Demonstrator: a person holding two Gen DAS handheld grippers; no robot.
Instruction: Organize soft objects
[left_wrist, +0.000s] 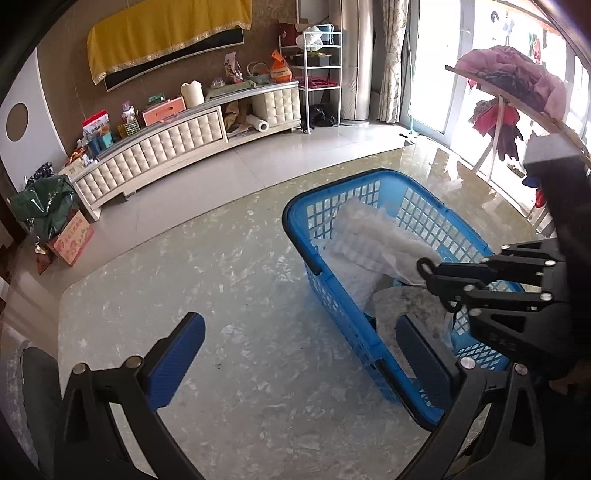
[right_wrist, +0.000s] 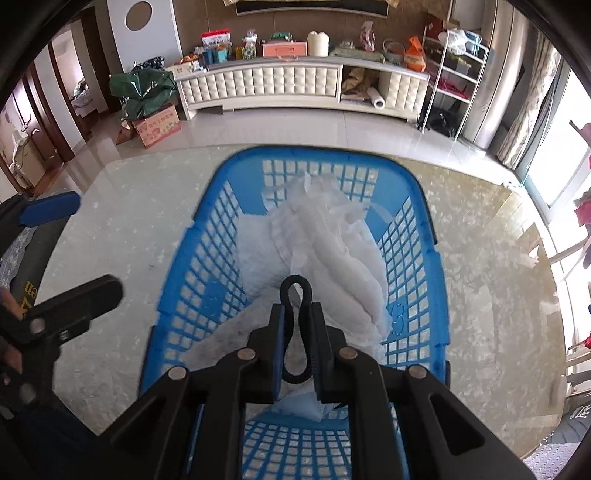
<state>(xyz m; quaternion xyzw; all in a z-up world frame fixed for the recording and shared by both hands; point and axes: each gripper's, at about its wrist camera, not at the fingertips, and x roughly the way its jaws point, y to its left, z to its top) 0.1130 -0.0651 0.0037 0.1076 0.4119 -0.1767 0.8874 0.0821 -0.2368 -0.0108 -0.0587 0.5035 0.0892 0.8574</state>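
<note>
A blue plastic basket (left_wrist: 384, 343) stands on the marbled glass table and holds white soft padded sheets (left_wrist: 373, 236). In the right wrist view the basket (right_wrist: 184, 266) fills the middle, with the white sheets (right_wrist: 332, 254) piled inside. My right gripper (right_wrist: 298, 317) is shut on a black loop handle (right_wrist: 295, 291) above the basket; it also shows in the left wrist view (left_wrist: 439, 280). My left gripper (left_wrist: 299, 354) is open and empty, just left of the basket, with its right finger over the basket's near corner.
The table (left_wrist: 184, 273) ends at a far edge towards a white padded TV cabinet (left_wrist: 177, 136). A cardboard box (left_wrist: 72, 236) and a green bag (left_wrist: 44, 203) lie on the floor at left. A clothes rack (left_wrist: 517, 81) stands at right by the window.
</note>
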